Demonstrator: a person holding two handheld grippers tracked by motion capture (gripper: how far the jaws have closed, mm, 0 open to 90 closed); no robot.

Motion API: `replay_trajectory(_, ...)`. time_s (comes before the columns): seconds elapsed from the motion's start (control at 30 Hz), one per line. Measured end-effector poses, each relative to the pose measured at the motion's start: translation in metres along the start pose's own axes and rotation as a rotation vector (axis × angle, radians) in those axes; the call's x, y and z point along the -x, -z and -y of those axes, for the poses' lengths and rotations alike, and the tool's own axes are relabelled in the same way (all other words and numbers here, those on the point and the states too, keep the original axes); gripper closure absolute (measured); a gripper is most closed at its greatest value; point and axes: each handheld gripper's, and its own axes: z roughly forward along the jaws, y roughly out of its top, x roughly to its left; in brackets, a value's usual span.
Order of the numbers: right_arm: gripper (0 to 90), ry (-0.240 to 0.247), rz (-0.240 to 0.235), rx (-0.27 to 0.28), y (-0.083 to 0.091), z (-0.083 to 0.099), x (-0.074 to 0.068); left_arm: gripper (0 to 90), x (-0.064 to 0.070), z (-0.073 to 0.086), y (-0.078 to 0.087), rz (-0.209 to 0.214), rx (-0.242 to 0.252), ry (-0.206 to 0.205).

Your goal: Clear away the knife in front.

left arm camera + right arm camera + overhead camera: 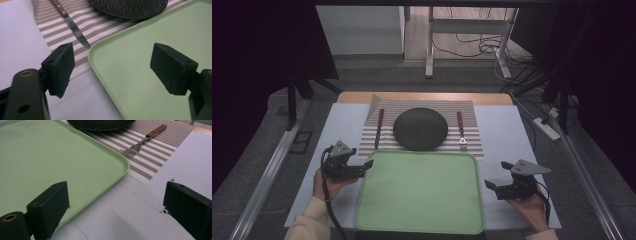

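Note:
An empty light green tray (419, 192) lies at the near middle of the white table. Behind it a dark round plate (420, 128) sits on a striped placemat (472, 145), with a wooden-handled knife (379, 129) to its left and a fork (460, 131) to its right. My left gripper (363, 168) is open at the tray's far left corner; its jaws straddle the tray rim (100, 65), and the knife (75, 28) lies beyond. My right gripper (490, 185) is open at the tray's right edge, one jaw over the tray (75, 157) and the other over bare table, with the fork (142, 142) ahead.
The white table top (507, 130) ends in a wooden strip at the back. Metal rails run along both sides of the table. Beyond are a desk frame (467, 40) and loose cables on the floor.

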Motion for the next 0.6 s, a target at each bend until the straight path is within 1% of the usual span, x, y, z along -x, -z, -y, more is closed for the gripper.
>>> replay_trajectory(0.03, 6.4, 0.001, 0.0, -0.001, 0.001, 0.0, 0.0, 21.0, 0.0, 0.0, 0.0, 0.0, 0.0, 0.0)
replay_trajectory(0.07, 6.4, -0.001, -0.002, 0.003, 0.001, 0.0, 0.0, 21.0, -0.001, -0.004, -0.002, -0.002, -0.003, -0.009)
replay_trajectory(0.13, 6.5, -0.001, -0.001, 0.003, 0.001, 0.0, 0.0, 21.0, -0.002, -0.008, -0.004, -0.003, 0.003, -0.009)
replay_trajectory(0.2, 6.6, -0.001, -0.003, 0.002, 0.0, 0.0, 0.0, 21.5, -0.005, -0.014, -0.007, -0.015, 0.018, -0.013)
replay_trajectory(0.23, 6.5, -0.001, -0.005, 0.0, 0.0, 0.0, 0.0, 21.7, -0.005, -0.014, -0.007, -0.015, 0.018, -0.013)
replay_trajectory(0.27, 6.6, 0.0, -0.007, -0.002, -0.001, 0.0, 0.0, 21.6, -0.008, -0.022, -0.011, -0.009, 0.021, -0.015)
replay_trajectory(0.3, 6.6, 0.003, -0.006, -0.004, -0.002, 0.0, 0.0, 21.6, -0.01, -0.027, -0.015, -0.008, 0.02, -0.021)
replay_trajectory(0.37, 6.6, 0.003, -0.008, -0.009, -0.003, 0.0, 0.0, 21.5, -0.013, -0.035, -0.021, 0.002, 0.015, -0.022)
replay_trajectory(0.43, 6.6, 0.004, -0.009, -0.01, -0.003, 0.0, 0.0, 21.4, -0.015, -0.042, -0.027, 0.003, 0.007, -0.02)
replay_trajectory(0.6, 6.7, 0.002, -0.016, -0.009, -0.003, 0.0, -0.001, 21.0, -0.014, -0.054, -0.039, 0.008, -0.013, -0.041)
